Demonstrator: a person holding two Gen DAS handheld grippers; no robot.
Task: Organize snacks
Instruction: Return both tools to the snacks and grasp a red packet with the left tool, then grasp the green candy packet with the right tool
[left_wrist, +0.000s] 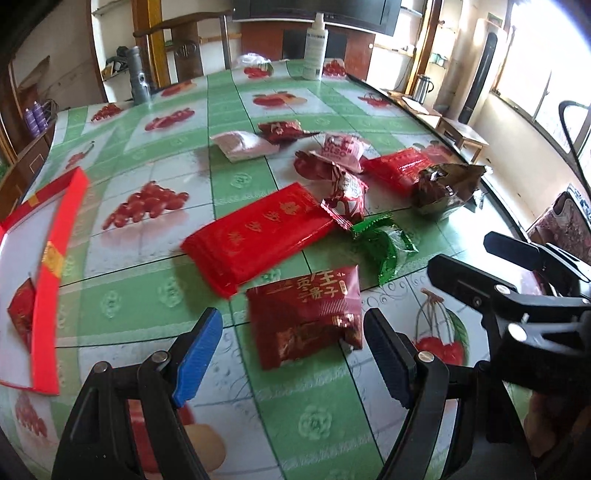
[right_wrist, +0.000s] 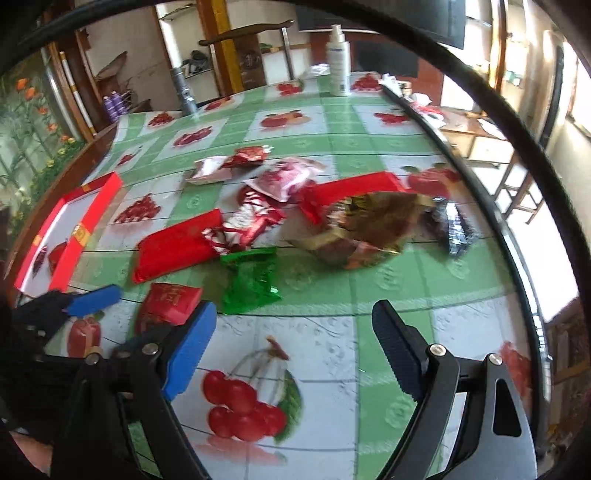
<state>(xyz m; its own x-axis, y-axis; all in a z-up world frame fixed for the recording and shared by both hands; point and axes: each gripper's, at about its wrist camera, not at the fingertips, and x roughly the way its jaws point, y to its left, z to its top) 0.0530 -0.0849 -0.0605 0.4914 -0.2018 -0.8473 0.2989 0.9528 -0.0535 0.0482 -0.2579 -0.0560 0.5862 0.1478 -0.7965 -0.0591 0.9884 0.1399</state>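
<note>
Several snack packets lie scattered on the fruit-print table (left_wrist: 155, 302). A dark red packet with gold characters (left_wrist: 306, 314) lies between the tips of my open left gripper (left_wrist: 291, 343); it also shows in the right wrist view (right_wrist: 170, 302). Beyond it lie a long red pack (left_wrist: 255, 236), a green packet (left_wrist: 388, 247), a red-white candy bag (left_wrist: 347, 192) and a brown-gold bag (left_wrist: 443, 184). A red tray (left_wrist: 48, 266) at the left holds a small red packet (left_wrist: 22, 314). My right gripper (right_wrist: 295, 347) is open and empty over bare table, short of the green packet (right_wrist: 251, 280).
A white spray bottle (left_wrist: 314, 44) and a grey metal flashlight (left_wrist: 138, 74) stand at the table's far edge. A pink packet (left_wrist: 243, 146) and more red packets lie mid-table. The table's dark rim (right_wrist: 517, 251) curves along the right, with chairs and a window beyond.
</note>
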